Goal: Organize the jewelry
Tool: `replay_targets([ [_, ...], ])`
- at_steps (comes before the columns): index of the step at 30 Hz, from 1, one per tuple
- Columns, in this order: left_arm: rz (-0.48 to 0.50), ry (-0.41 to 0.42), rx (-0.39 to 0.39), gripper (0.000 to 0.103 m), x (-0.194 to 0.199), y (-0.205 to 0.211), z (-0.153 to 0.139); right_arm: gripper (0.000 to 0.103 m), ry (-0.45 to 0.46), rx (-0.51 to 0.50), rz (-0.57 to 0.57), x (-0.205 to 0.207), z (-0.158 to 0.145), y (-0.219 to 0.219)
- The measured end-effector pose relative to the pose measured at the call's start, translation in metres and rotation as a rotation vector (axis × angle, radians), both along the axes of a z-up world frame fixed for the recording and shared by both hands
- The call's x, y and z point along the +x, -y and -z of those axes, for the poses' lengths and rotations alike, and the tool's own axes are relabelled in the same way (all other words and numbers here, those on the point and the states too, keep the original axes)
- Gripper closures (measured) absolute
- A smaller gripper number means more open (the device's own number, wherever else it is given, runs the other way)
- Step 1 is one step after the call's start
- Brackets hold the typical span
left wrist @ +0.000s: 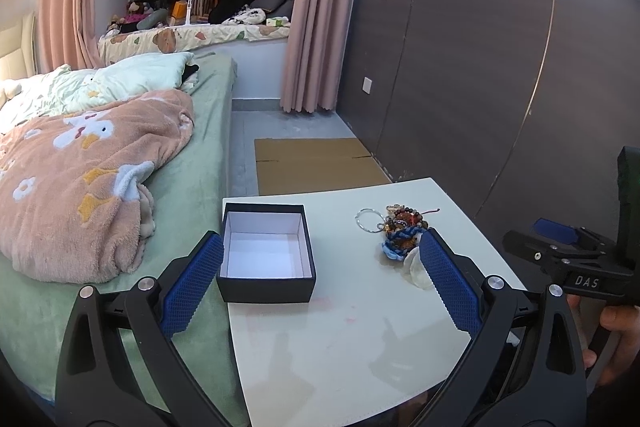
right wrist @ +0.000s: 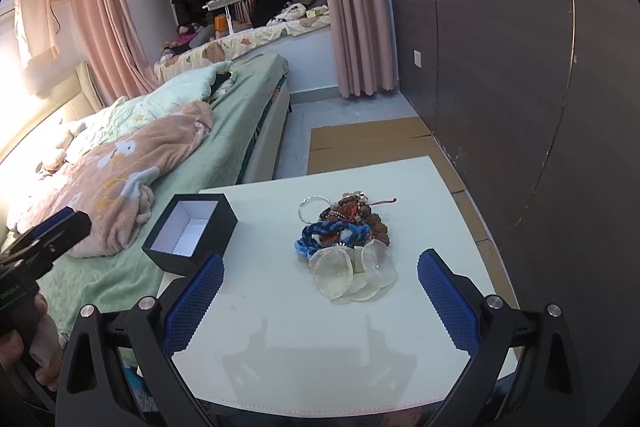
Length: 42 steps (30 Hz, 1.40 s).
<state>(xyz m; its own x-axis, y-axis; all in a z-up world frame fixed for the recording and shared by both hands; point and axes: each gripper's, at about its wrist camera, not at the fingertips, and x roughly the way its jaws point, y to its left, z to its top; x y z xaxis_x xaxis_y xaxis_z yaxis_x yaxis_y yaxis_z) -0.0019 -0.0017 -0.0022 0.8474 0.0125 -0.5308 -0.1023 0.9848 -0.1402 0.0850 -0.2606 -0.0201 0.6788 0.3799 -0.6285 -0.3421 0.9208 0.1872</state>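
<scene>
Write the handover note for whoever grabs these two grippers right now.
Left gripper: open, empty, above the near part of the white table, facing the black box.
Right gripper: open, empty, lined up with the jewelry pile.
Black box: lid off, white inside, nothing in it, at the table's bed-side edge.
Jewelry pile: mid-table, tangled; silver bangle at the far side, blue braided bracelet in the middle, translucent shell discs nearest.
Done: nothing sorted yet.
Left: move every piece into the box, probably starting with the nearest discs.

Right gripper (right wrist: 320, 291), jaws wide apart, hovers before the jewelry (right wrist: 344, 239); box (right wrist: 191, 233) left on the surface (right wrist: 420, 195).
</scene>
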Motion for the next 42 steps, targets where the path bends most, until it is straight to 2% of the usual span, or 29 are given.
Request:
replay_targets([
  [42, 0.002, -0.001, 0.011, 0.005, 0.0017, 0.0027, -0.0042, 0.008, 0.028, -0.038, 0.005, -0.0066, -0.0064, 0.0023],
])
